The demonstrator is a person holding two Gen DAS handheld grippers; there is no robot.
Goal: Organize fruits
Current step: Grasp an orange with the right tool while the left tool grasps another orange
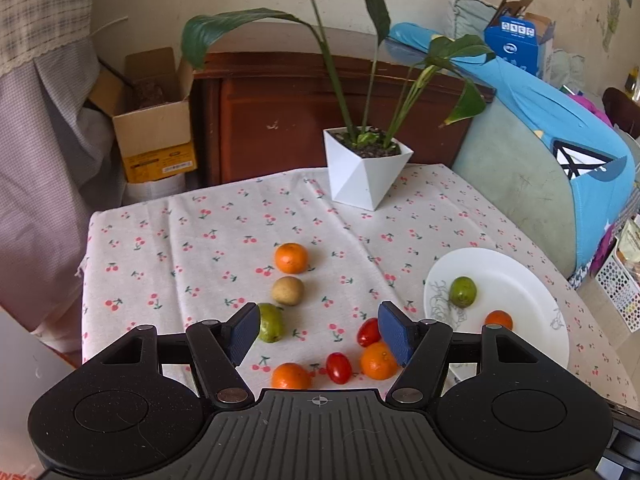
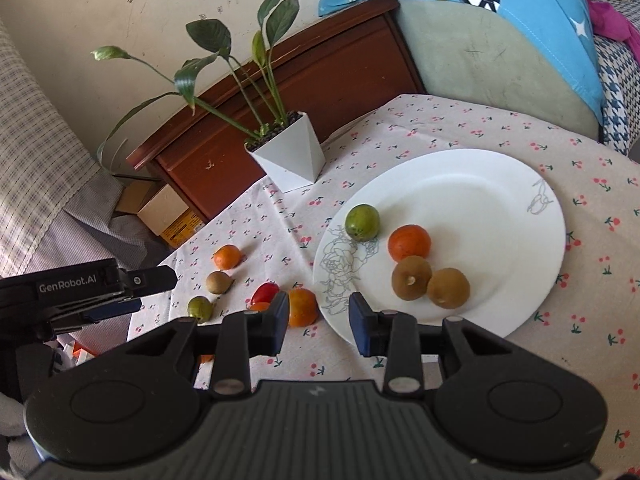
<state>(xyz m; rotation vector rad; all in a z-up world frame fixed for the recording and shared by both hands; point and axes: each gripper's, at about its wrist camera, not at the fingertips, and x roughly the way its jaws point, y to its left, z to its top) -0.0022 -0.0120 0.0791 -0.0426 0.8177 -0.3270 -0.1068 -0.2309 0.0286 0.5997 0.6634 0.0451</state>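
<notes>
1. The fruits are split between the white plate (image 2: 500, 208) and the cherry-print tablecloth (image 1: 200, 240) to the plate's left.
2. On the plate, in the right wrist view, lie a green fruit (image 2: 362, 222) near the plate's far-left rim, an orange (image 2: 410, 243) just beside it, and two brown fruits (image 2: 412, 278) (image 2: 448, 287) touching each other on the near side.
3. Off the plate, in the left wrist view, an orange (image 1: 291, 258), a tan-brown fruit (image 1: 288, 291) and a green fruit (image 1: 270, 323) form a short line running toward the camera, well left of the plate.
4. Nearer the plate's left rim sit two red cherry tomatoes (image 1: 369, 332) (image 1: 339, 367) and two more oranges (image 1: 379, 361) (image 1: 291, 376) — one tomato touches the orange beside it.
5. The left gripper (image 1: 319, 334) hangs above this cluster with its jaws spread wide, holding nothing.
6. The right gripper (image 2: 319, 322) hovers at the plate's near-left rim, its jaws parted and empty — an orange shows in the gap between them.
7. A potted plant in a white faceted pot (image 1: 366, 168) stands on the cloth beyond the plate.
</notes>
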